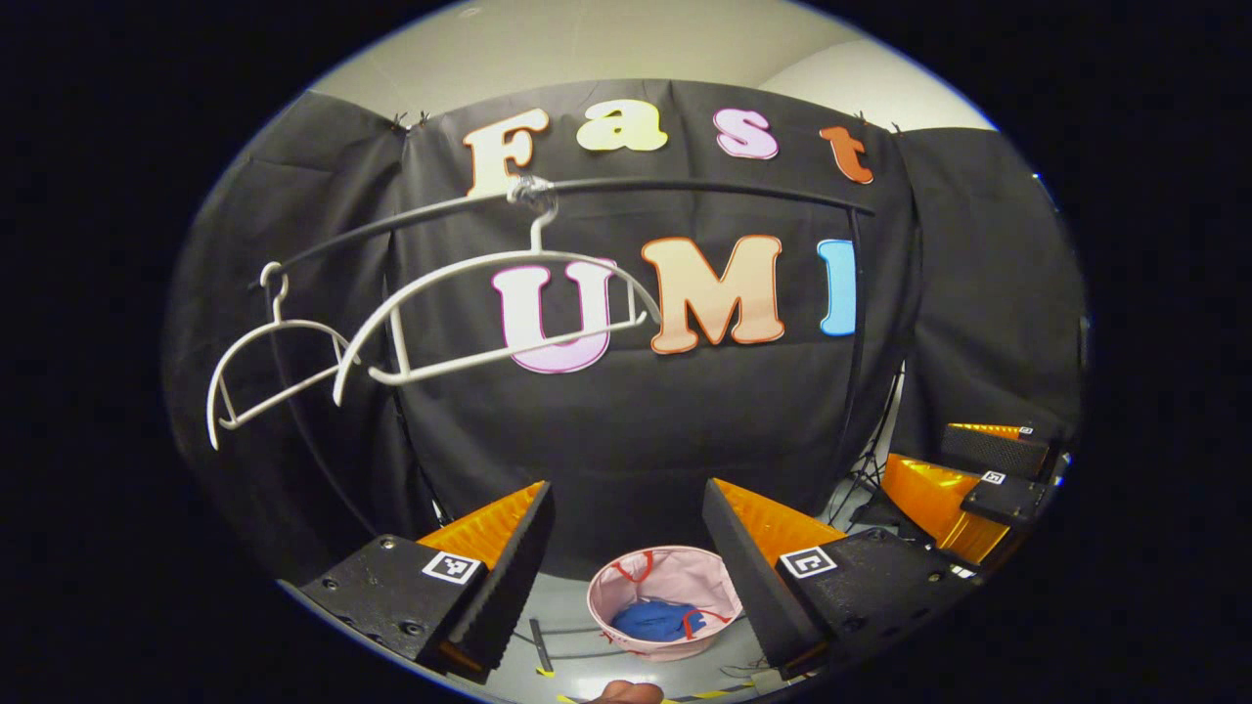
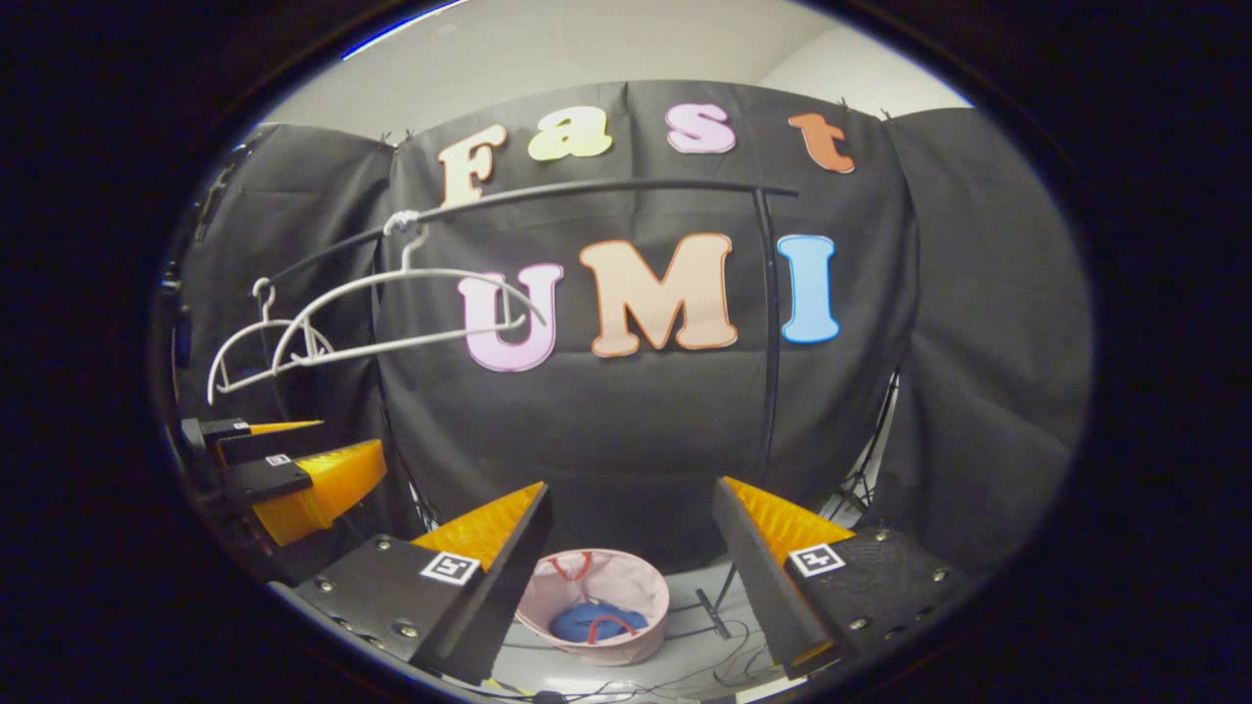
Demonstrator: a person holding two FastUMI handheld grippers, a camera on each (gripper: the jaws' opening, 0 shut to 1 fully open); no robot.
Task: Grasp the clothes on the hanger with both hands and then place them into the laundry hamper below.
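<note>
We hold the left hand-held gripper (image 1: 626, 548) up high with its fingers spread wide, nothing between them, and the right hand-held gripper (image 2: 631, 548) sits just as released beside it. Down between the fingers in both views we see the pink laundry hamper (image 1: 685, 577) on the floor, and the blue clothes (image 1: 650, 621) lie bunched inside it. So we judge the drop as done. Up on the black rail (image 1: 685, 188) the nearer white hanger (image 1: 489, 323) hangs bare and tilted, with a second bare hanger (image 1: 259, 376) beside it to the left.

What might still go sour? The hamper looks soft-walled with red handles (image 1: 641, 567) flopping inward, so a careless sweep downwards could tip or shift it and spill the garment. Loose cables lie on the floor near the hamper's base, and those could snag. The tilted hanger sits near our left-side path; brush it and it may swing or slide along the rail.
</note>
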